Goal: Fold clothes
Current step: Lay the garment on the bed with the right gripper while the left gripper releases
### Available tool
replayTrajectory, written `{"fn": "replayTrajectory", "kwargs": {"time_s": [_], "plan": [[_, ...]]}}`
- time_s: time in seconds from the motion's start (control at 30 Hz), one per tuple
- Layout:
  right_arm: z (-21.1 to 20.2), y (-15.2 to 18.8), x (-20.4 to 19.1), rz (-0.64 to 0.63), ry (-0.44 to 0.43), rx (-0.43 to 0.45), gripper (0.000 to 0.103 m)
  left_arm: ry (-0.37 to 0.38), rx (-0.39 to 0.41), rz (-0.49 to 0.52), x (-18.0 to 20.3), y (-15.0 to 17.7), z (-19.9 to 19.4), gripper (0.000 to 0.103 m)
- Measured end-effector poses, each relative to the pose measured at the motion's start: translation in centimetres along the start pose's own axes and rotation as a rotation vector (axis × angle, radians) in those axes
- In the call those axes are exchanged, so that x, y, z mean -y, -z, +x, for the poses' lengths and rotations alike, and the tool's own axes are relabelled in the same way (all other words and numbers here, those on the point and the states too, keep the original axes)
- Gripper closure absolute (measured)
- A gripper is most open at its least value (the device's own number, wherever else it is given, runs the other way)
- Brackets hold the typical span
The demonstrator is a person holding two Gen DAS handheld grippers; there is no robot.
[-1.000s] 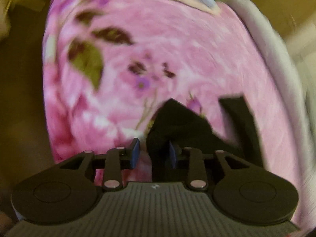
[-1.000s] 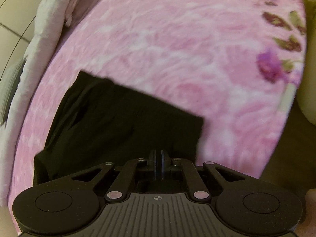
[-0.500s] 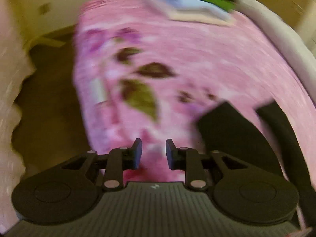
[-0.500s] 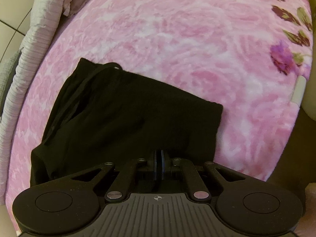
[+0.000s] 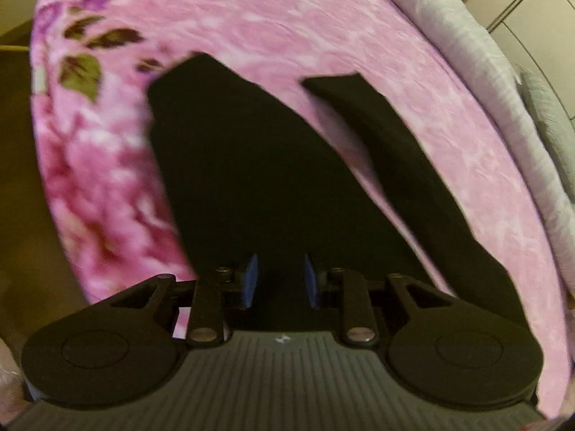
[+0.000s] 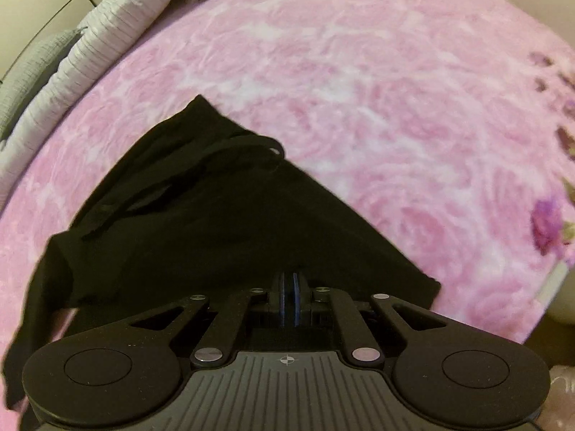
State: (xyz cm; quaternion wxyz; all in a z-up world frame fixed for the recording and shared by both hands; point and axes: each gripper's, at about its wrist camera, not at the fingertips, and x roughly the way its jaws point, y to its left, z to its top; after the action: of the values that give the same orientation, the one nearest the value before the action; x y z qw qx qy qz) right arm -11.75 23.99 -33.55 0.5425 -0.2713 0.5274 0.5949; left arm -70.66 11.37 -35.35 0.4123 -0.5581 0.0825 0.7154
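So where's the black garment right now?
The black garment lies on the pink floral blanket near its front edge, under both grippers; its two legs fan apart in the left wrist view.

A big pink blanket [image 5: 323,36] with flowers and green leaves covers the bed. A white ruffled cover [image 6: 107,25] runs along one side, with a grey pillow [image 6: 32,68] next to it. The floor [image 5: 18,179] is brown.
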Motion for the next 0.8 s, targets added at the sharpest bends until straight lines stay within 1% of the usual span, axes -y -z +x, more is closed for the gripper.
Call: {"fn": "replayTrajectory", "kwargs": {"time_s": [0.07, 0.17, 0.27, 0.4, 0.5, 0.63, 0.73, 0.77, 0.8], "plan": [[0.2, -0.4, 0.7, 0.065, -0.057, -0.013, 0.098, 0.027, -0.012, 0.002, 1.5, 0.2, 0.1, 0.079], [0.7, -0.7, 0.8, 0.122, -0.092, -0.037, 0.098, 0.051, -0.027, 0.01, 2.9, -0.6, 0.8, 0.077], [1.0, -0.6, 0.2, 0.129, -0.095, -0.052, 0.098, 0.058, -0.028, 0.013, 4.0, -2.3, 1.9, 0.074], [1.3, 0.2, -1.0, 0.147, -0.091, -0.05, 0.098, 0.06, -0.025, -0.015, 3.9, -5.6, 4.0, 0.073], [1.5, 1.3, -2.5, 0.165, -0.076, -0.043, 0.098, 0.074, -0.026, -0.084, 3.3, -8.6, 5.6, 0.073], [1.8, 2.9, -5.0, 0.185, -0.053, -0.032, 0.098, 0.108, -0.049, -0.195, 2.3, -12.3, 8.0, 0.07], [2.3, 4.3, -7.2, 0.208, -0.047, -0.027, 0.098, 0.083, -0.08, -0.228, 1.7, -13.9, 10.2, 0.07], [2.5, 4.6, -7.9, 0.215, -0.051, -0.029, 0.098, 0.087, -0.088, -0.245, 1.4, -14.2, 10.9, 0.07], [2.7, 5.0, -8.7, 0.217, -0.053, -0.033, 0.098, 0.099, -0.095, -0.26, 1.1, -14.4, 11.5, 0.073]]}}
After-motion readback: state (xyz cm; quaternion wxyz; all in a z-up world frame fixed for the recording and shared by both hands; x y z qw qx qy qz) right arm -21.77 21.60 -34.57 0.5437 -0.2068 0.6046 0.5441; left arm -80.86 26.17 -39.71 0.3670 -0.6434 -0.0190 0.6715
